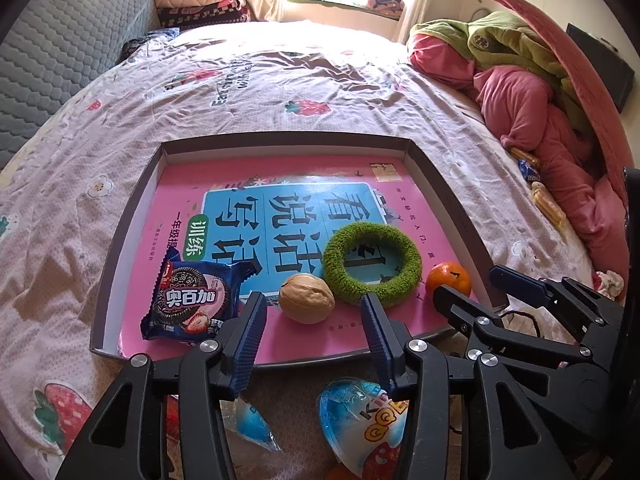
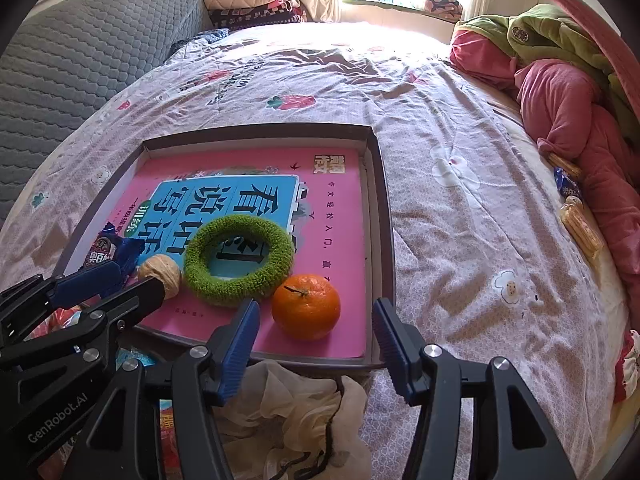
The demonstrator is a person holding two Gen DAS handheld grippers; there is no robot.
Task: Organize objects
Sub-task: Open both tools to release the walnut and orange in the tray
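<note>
Pink book cover lined the floor of a shallow grey cardboard tray lying on the floral bedsheet.

Left wrist view: the left gripper hung over the tray's near edge, its blue ribbed jaws apart and gripping nothing. Beyond and between them lay a tan ridged walnut on the book, clear of both pads. To its left sat a blue foil-wrapped chocolate biscuit packet; to its right a fuzzy green fabric ring, then a small orange tangerine. Outside the tray, under the jaws, lay a blue-and-white plastic egg-shaped sweet and a blue plastic-wrapped item.

Right wrist view: the right gripper stood with jaws wide and empty. The tangerine sat on the book near the tray's near right corner, between the pads but touched by neither. A cream crumpled cloth lay below, outside the tray.

Handling, as judged: walnut light, hard, apt to roll; best pinched across its broad middle. Tangerine soft-skinned, bruisable; light squeeze at the equator. Ring soft, compressible; take one side of the band. Packet crinkly and slick, contents brittle; pinch a crimped end seam.
</note>
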